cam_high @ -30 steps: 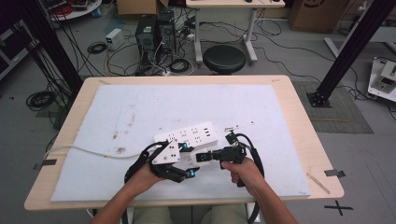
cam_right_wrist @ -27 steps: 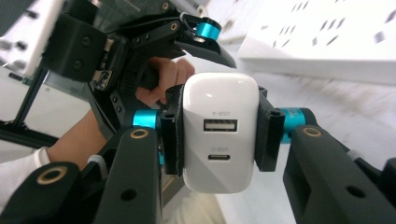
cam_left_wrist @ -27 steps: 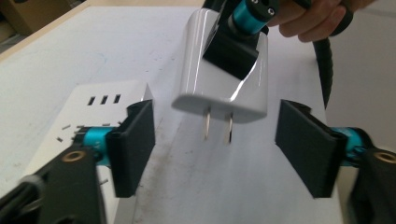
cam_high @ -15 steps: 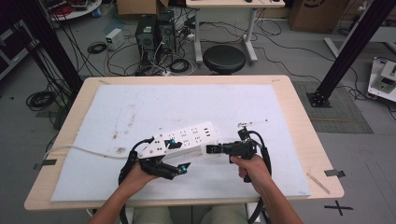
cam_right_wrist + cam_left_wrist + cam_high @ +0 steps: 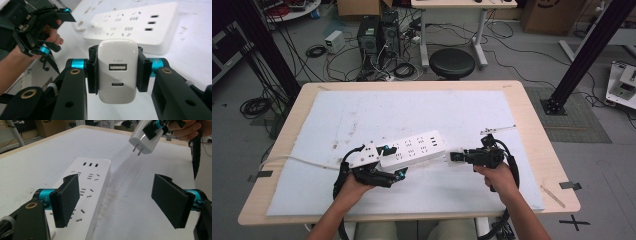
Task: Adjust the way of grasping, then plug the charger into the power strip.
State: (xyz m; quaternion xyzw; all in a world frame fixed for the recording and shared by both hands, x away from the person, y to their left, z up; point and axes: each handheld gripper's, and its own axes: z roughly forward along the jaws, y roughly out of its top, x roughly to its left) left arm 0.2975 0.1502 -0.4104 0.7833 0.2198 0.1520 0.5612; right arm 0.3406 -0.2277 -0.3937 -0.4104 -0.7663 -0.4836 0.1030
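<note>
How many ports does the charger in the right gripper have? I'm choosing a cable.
2, both on the white charger's face: a USB-A port above, a smaller oval port below. Other faces are hidden.

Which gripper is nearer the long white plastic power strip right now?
Left. The left gripper straddles the white power strip's near end, jaws open; the right gripper holds a white charger just past its far end.

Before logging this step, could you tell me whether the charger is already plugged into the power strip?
No, the charger hangs above the table with bare prongs, clear of the power strip.
</note>
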